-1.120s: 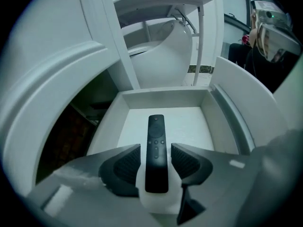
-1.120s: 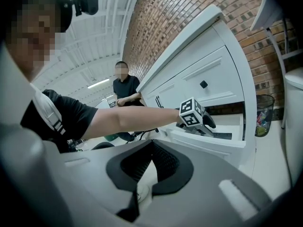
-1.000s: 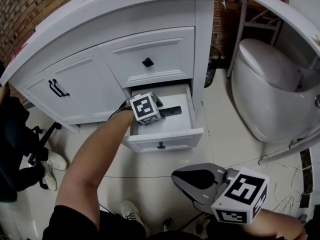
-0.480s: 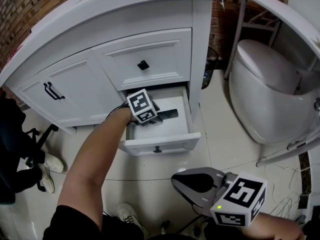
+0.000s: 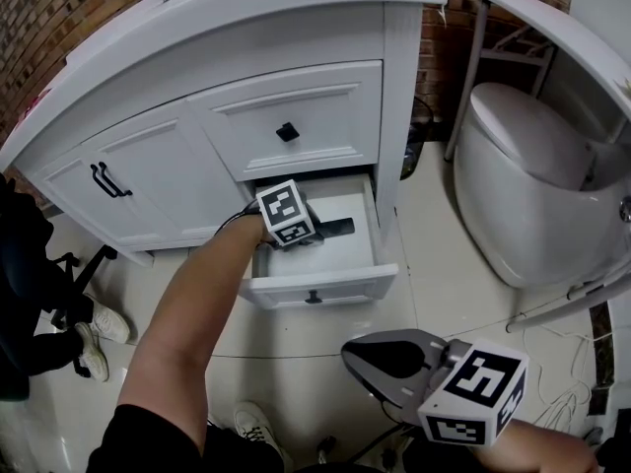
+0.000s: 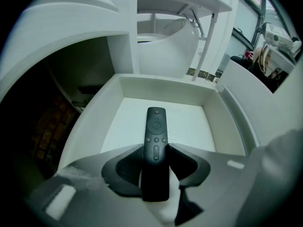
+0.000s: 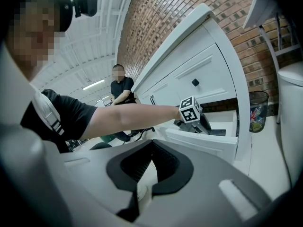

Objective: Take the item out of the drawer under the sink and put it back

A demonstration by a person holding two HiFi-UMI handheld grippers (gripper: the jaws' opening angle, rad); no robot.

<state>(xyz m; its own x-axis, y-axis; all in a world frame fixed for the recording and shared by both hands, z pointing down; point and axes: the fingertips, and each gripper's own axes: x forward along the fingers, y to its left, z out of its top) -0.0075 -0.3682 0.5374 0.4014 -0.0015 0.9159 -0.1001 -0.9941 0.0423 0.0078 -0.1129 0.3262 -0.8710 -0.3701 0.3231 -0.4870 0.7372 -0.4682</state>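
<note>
Left tool [image 6: 156, 149] reaches down into open drawer [image 6: 165, 88]. Its jaws have just been closing and now clamp the near half of the remote [image 6: 156, 126]. Remote sits low in drawer, long axis running straight out along the jaws. Right tool [image 7: 150, 144] clenched on nothing, well apart.

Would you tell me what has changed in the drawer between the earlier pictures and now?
The left gripper has just been closing its jaws, which now press both sides of the black remote in the drawer. The remote itself has not moved. The drawer stays pulled out, and the right gripper stays shut and empty, low in front.
</note>
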